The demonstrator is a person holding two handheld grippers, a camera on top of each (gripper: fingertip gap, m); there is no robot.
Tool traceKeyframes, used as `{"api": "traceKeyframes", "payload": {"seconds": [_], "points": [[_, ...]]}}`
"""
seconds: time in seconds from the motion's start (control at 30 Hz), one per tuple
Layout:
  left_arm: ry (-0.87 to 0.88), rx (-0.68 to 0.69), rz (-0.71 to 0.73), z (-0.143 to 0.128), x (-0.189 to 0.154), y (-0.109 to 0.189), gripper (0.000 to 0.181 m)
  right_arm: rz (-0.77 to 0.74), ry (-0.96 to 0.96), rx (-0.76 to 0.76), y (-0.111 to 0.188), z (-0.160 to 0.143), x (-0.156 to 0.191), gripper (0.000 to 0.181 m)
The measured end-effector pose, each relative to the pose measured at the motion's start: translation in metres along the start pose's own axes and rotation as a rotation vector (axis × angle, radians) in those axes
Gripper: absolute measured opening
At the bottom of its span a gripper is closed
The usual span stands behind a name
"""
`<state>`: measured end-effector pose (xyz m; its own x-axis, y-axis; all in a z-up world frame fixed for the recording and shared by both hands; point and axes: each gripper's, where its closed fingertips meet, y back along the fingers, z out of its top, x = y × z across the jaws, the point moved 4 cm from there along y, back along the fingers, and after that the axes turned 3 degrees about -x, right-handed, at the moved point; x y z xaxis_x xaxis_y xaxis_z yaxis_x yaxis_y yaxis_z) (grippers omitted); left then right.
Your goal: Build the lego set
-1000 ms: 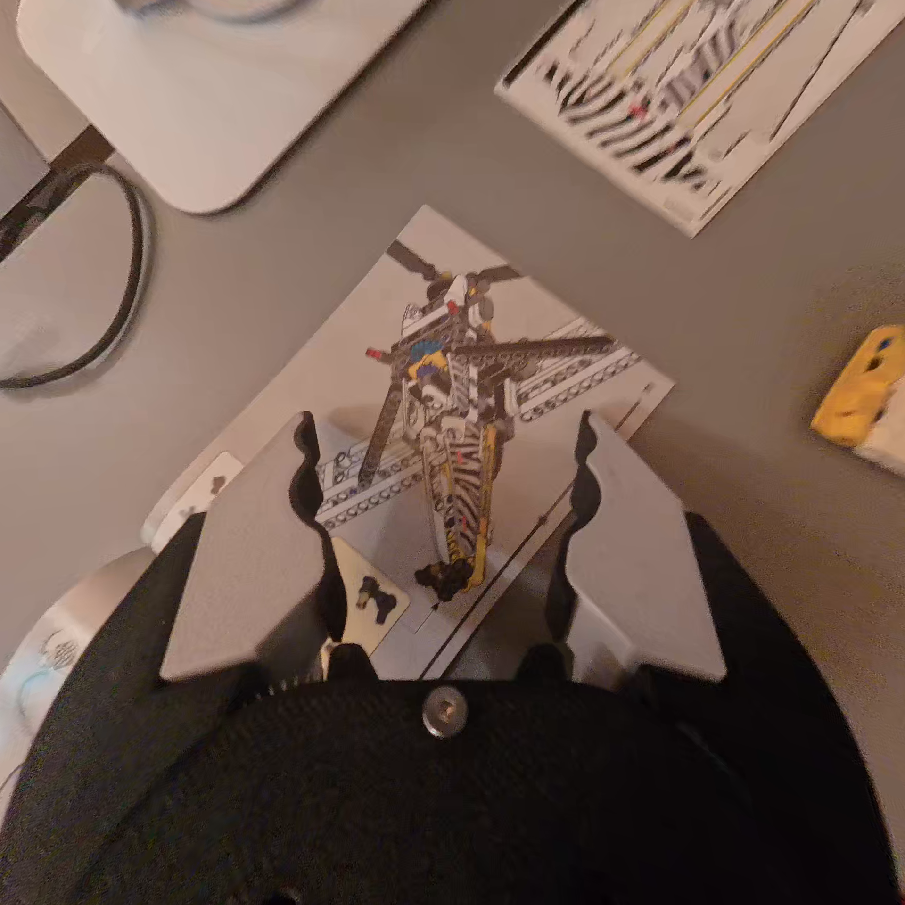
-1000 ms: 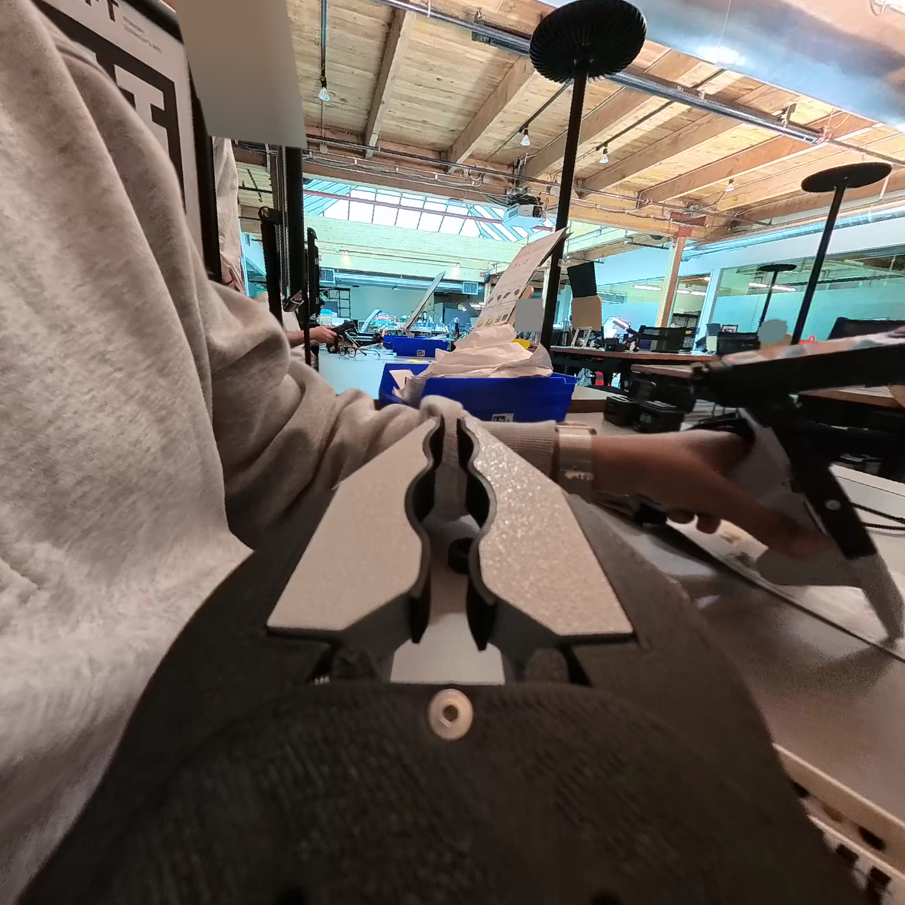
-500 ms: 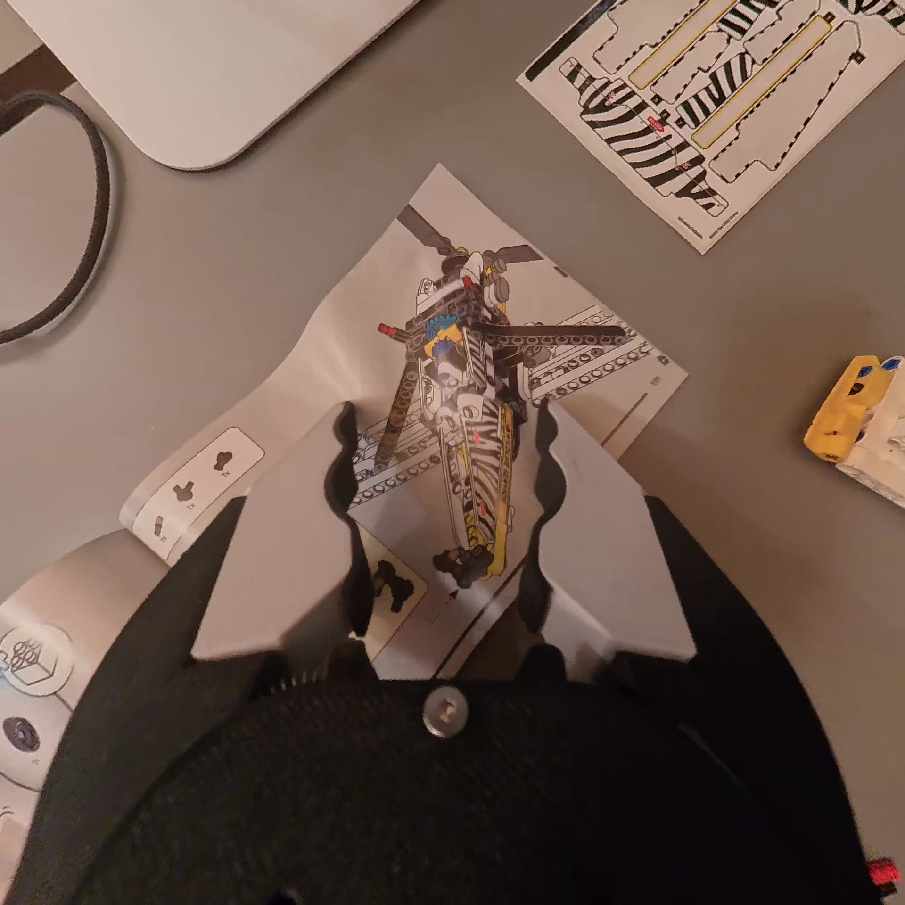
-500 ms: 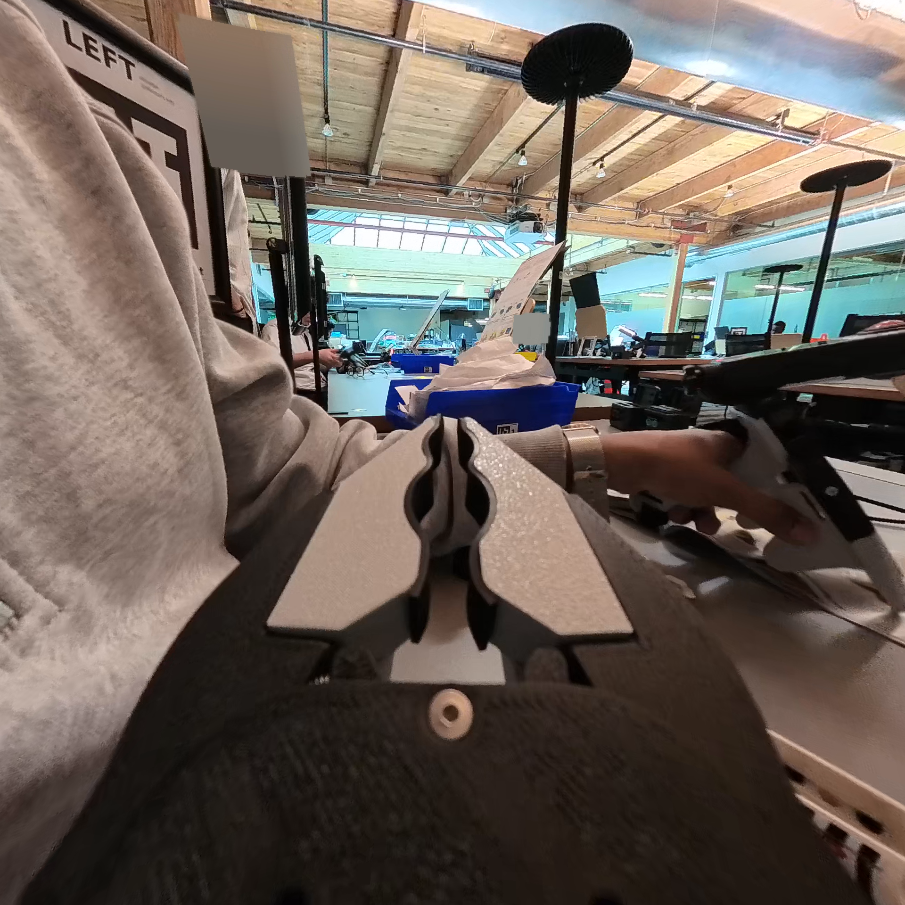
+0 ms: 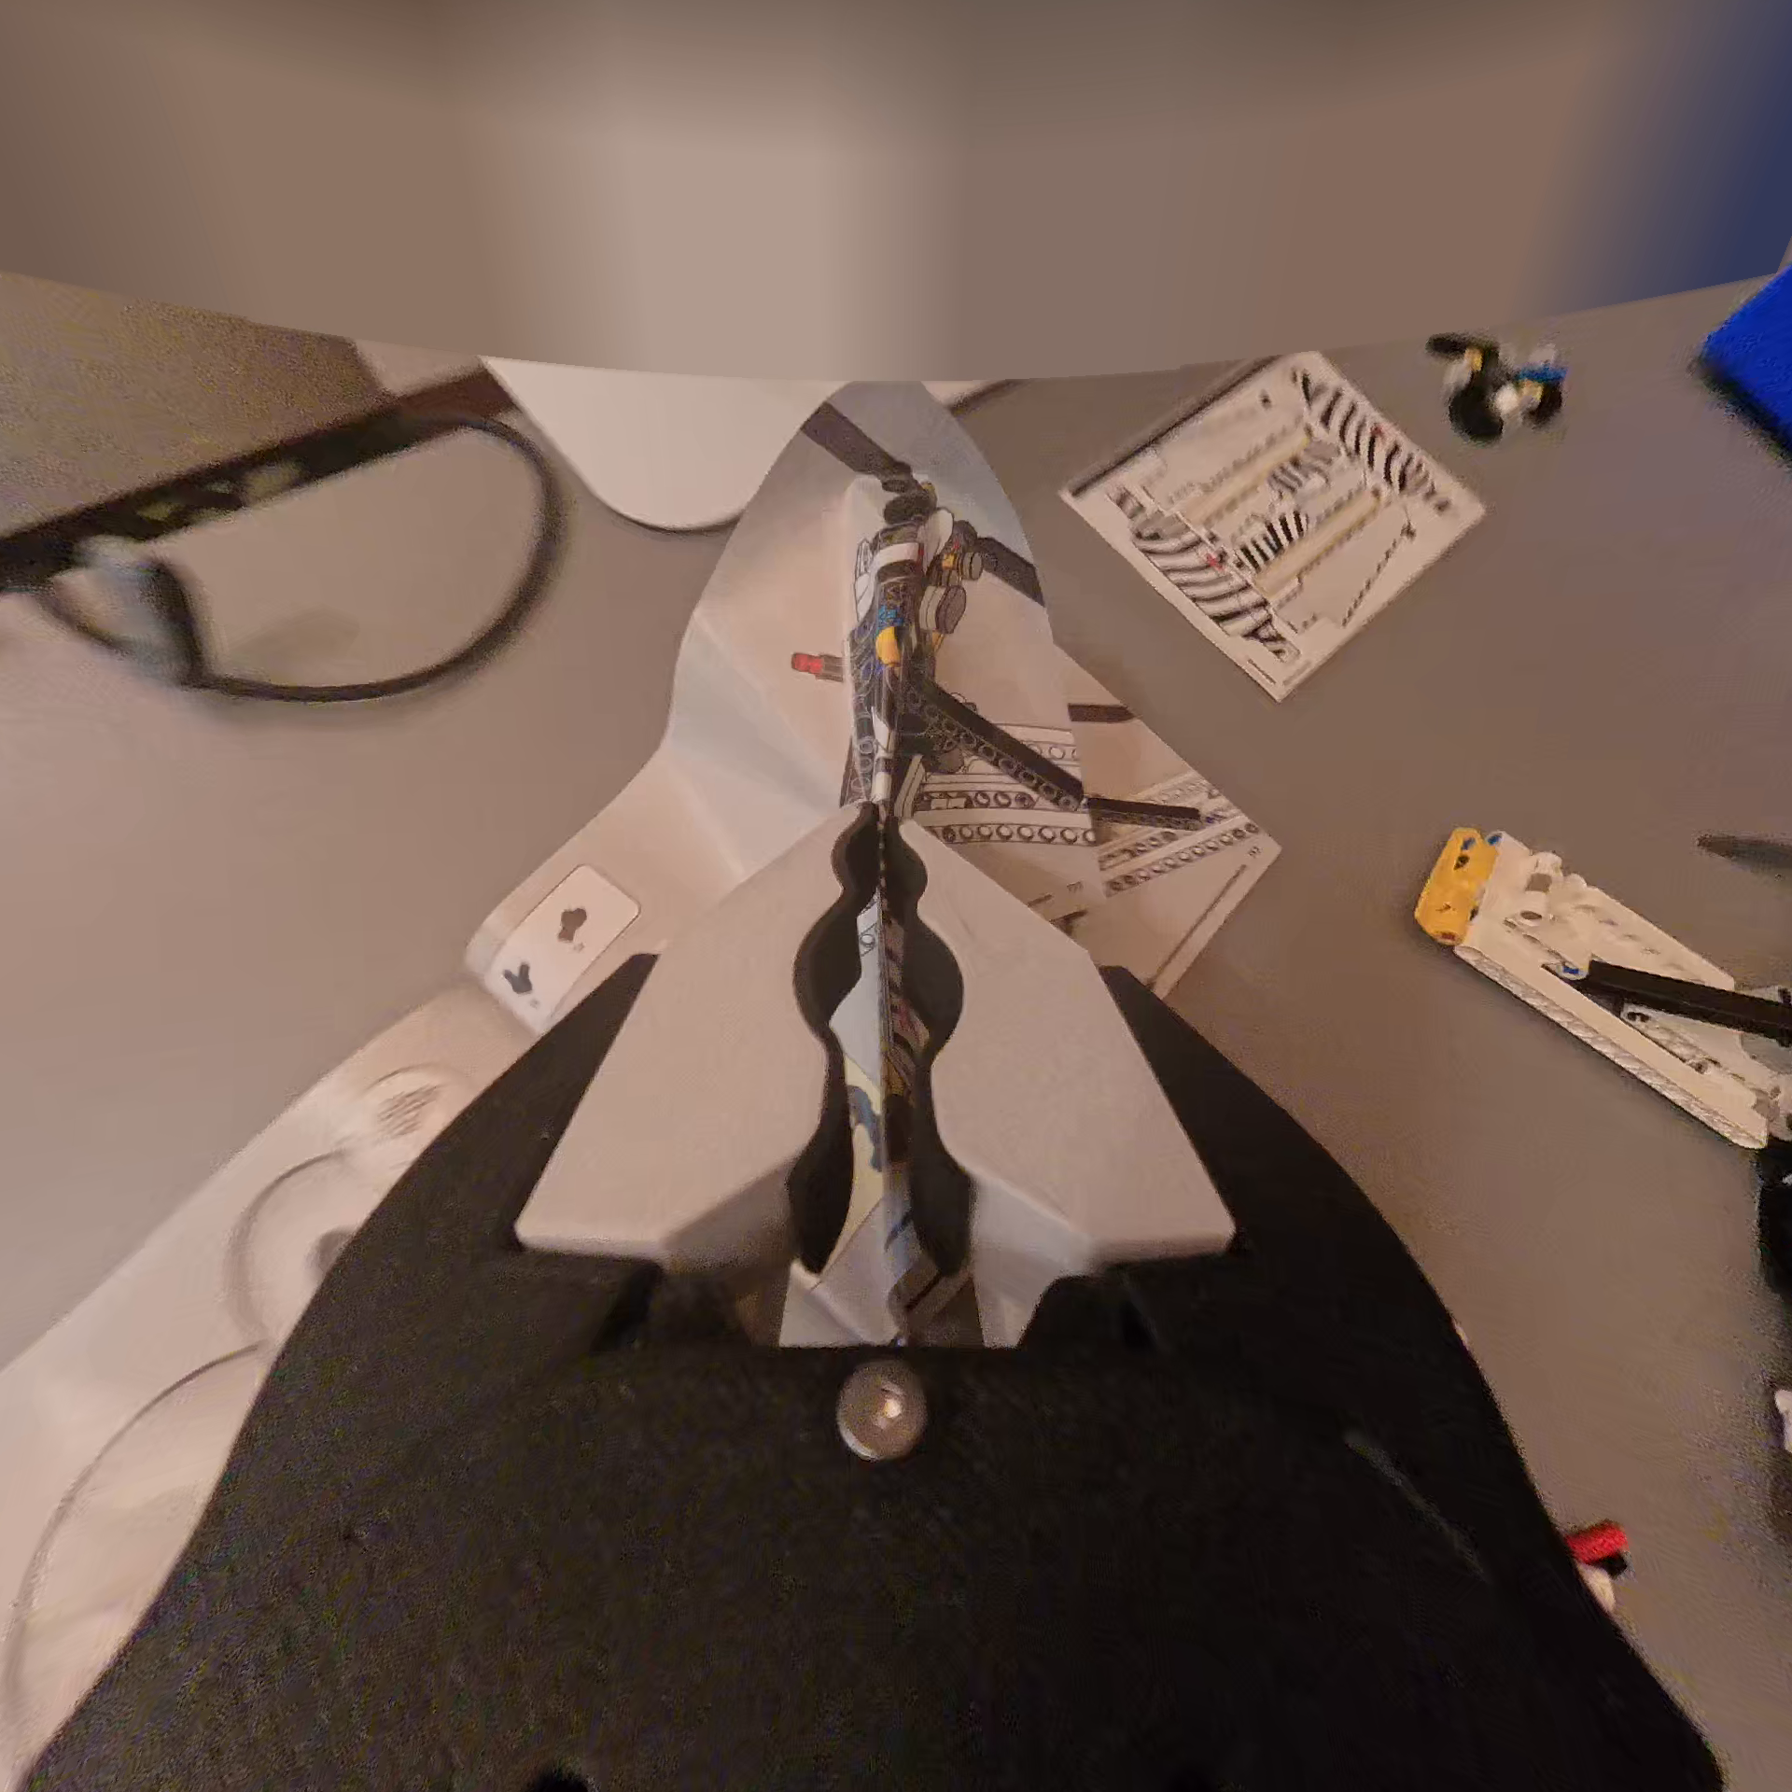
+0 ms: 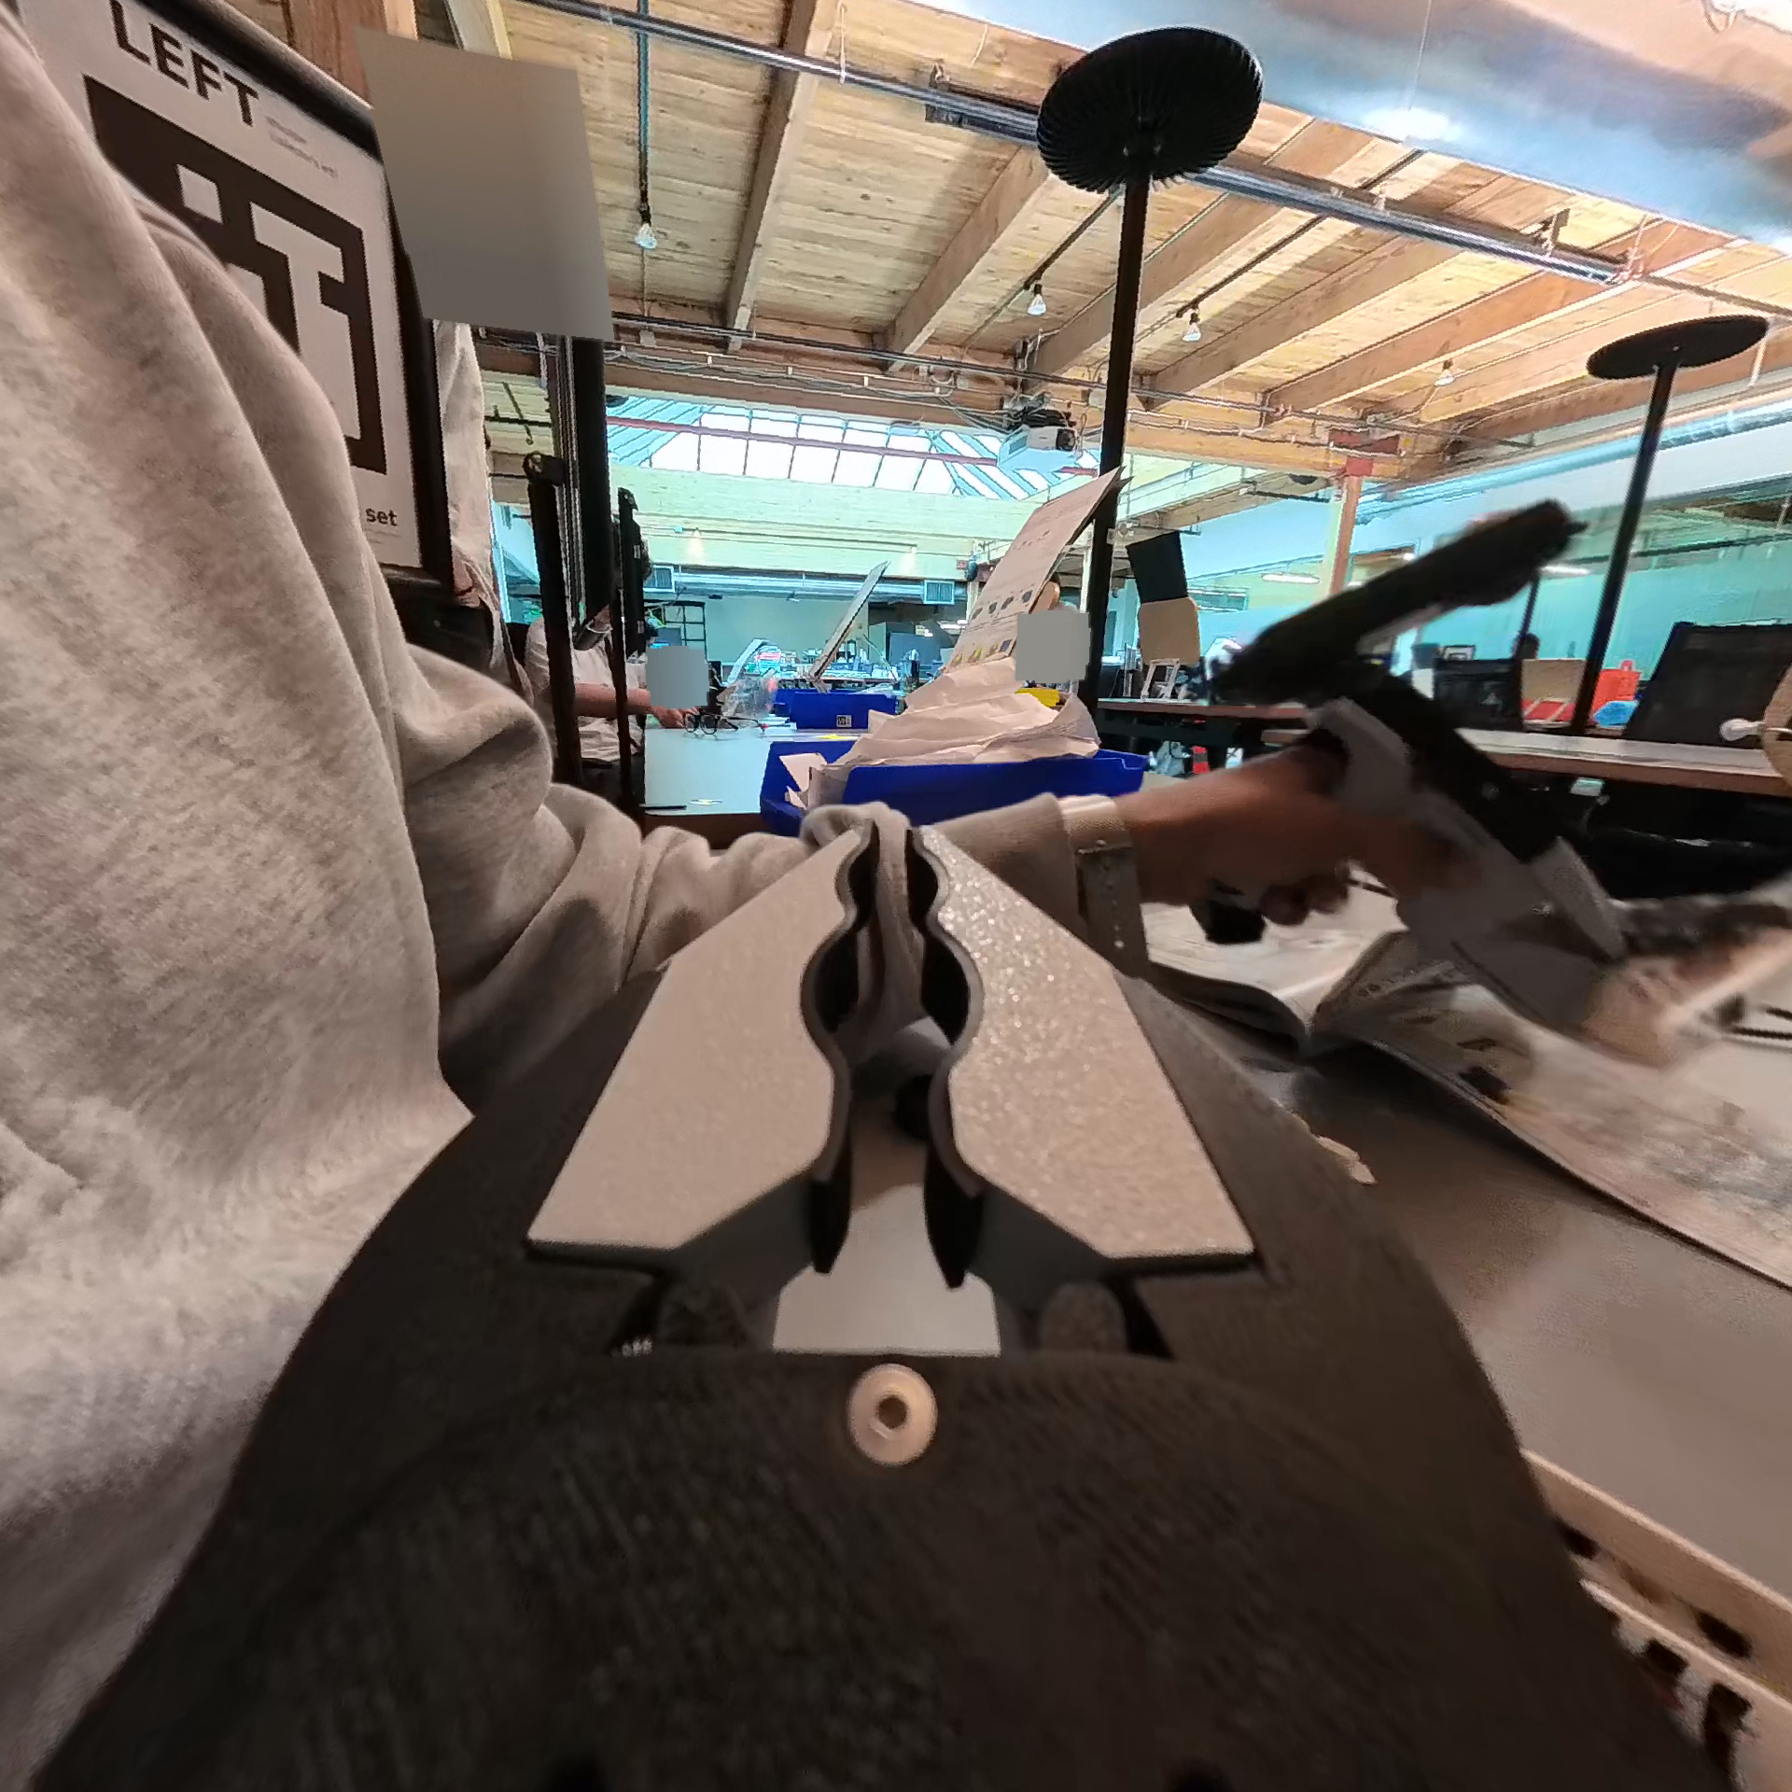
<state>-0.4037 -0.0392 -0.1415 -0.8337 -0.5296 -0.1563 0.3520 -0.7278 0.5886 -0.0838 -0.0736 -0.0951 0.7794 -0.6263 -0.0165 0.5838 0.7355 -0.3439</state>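
Left wrist view: left claw [image 5: 884, 844] pressed together on a page of the instruction booklet [image 5: 776, 718], pinching the paper into a raised fold above the grey surface [image 5: 291, 824]. Printed helicopter picture creased along the fold. Sticker sheet [image 5: 1270, 524] with zebra stripes flat to the right, apart from the booklet. Farther right, a white and yellow lego assembly [image 5: 1600, 979] lying on the surface; a small cluster of dark pieces [image 5: 1493, 388] near the far edge. Black cable [image 5: 465, 621] looped at left.

Right wrist view: right claw [image 6: 892, 853] nearly pressed together, only a narrow gap, pinching nothing, held beside a grey sleeve [image 6: 242, 776]. Beyond it, blurred, a hand [image 6: 1261, 844] gripping the other tool over the open booklet.
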Motion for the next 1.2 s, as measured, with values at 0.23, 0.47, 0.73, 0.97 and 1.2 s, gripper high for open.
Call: {"api": "traceKeyframes", "payload": {"seconds": [0.23,0.47,0.73,0.97,1.2], "points": [[0.264,-0.177,-0.114,-0.016,0.060,0.082,0.007,0.008,0.030,0.023,-0.003,-0.003,0.003,0.003],[0.387,-0.369,-0.023,-0.045,0.123,0.146,0.037,0.012,0.064,0.057,-0.008,-0.009,0.007,0.002],[0.468,-0.682,-0.063,-0.039,0.147,0.191,0.039,0.015,0.073,0.060,-0.008,-0.010,0.009,0.002],[0.384,-0.741,0.012,-0.034,0.142,0.193,0.038,0.010,0.047,0.023,-0.005,-0.006,0.006,0.003],[0.379,-0.717,-0.005,-0.035,0.139,0.182,0.035,0.009,0.041,0.014,-0.007,-0.008,0.004,0.003]]}}
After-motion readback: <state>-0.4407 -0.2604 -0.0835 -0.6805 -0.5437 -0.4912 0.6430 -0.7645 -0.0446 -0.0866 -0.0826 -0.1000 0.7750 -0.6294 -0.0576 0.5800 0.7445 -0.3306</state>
